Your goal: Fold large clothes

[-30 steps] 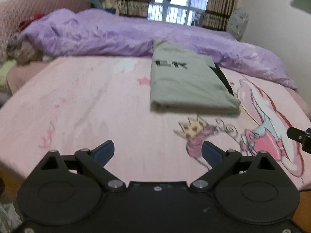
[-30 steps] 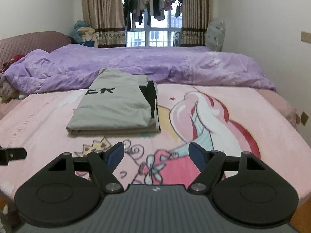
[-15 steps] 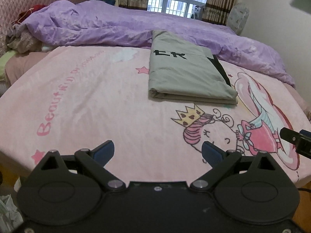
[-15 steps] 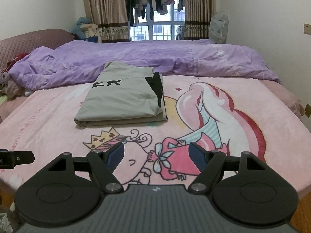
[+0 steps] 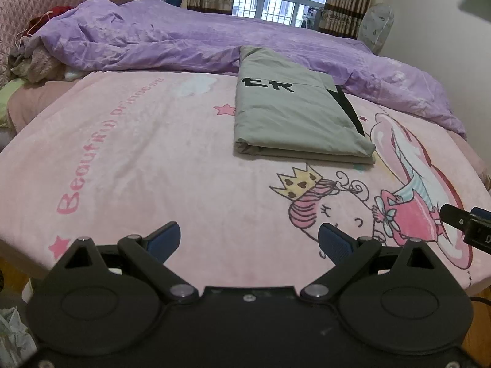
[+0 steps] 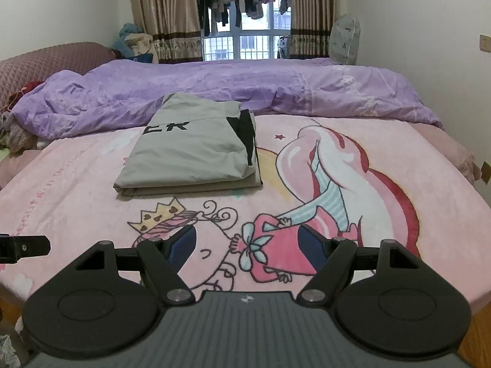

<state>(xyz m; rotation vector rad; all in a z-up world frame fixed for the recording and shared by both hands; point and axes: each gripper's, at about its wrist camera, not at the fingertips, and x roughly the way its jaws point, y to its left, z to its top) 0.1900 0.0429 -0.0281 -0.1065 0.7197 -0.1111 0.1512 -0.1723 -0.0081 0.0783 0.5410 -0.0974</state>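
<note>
Lying flat on the pink cartoon-print blanket, the folded grey garment sits toward the far middle of the bed, its far end touching the rumpled purple duvet and its near folded edge facing both cameras; judged from its look, it is thin, light woven cloth, soft and limp, with no stiffness of its own, so it should sag and slide open if lifted from one point only; the stacked layers at the near edge look the surest place to pinch, one gripper at each near corner, taking all layers together; the surface seems smooth and may slip against itself, while the fleecy blanket beneath probably grips it a little; black block lettering crosses the top panel, and a black band of fabric shows along the garment's right edge; its outline is a neat rectangle, somewhat narrower at the far end, with crisp creases and a slightly bulging near-left corner; the left gripper hangs over the near edge of the bed with its blue-padded fingers spread wide and nothing between them; the right gripper likewise stands apart and empty, well short of the garment.
</note>
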